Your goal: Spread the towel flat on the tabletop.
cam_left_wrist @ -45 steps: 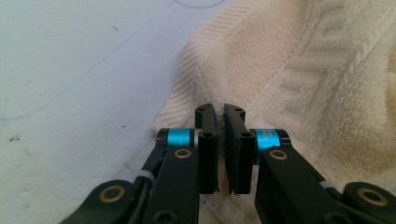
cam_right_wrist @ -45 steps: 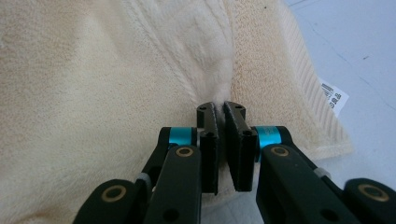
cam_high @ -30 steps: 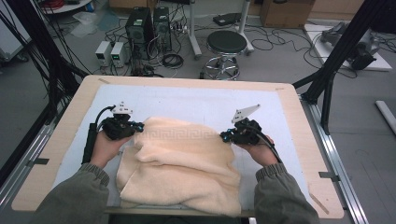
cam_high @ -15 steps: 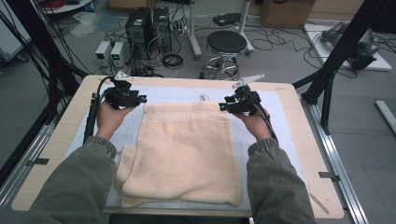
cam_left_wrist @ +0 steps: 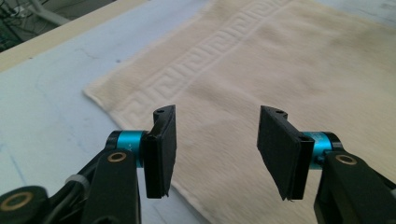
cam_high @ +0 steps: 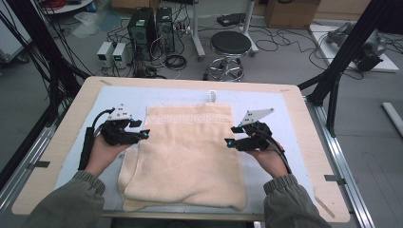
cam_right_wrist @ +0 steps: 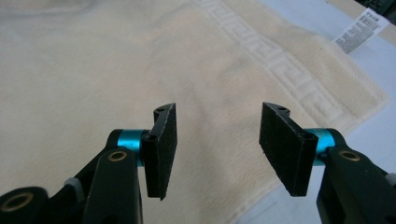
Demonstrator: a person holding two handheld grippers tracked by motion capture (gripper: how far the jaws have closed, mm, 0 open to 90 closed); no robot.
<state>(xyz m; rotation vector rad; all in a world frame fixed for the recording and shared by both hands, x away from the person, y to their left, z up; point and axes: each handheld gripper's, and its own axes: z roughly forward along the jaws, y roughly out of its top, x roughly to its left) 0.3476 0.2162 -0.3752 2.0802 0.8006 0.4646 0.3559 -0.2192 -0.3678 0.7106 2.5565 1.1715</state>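
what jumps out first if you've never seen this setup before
The cream towel with a key-pattern border lies flat in the middle of the table, on a pale blue mat. Flanking it, the left gripper and right gripper hover at its side edges, jaws open with nothing between them, having just been opening. A small white label sticks out from the towel's far edge.

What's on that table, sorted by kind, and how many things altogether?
Cream towel: 1
White care label at the towel's far edge: 1
Pale blue mat under the towel: 1
Hand-held grippers, both open above the towel's side edges: 2, the left gripper and the right gripper
Total: 5
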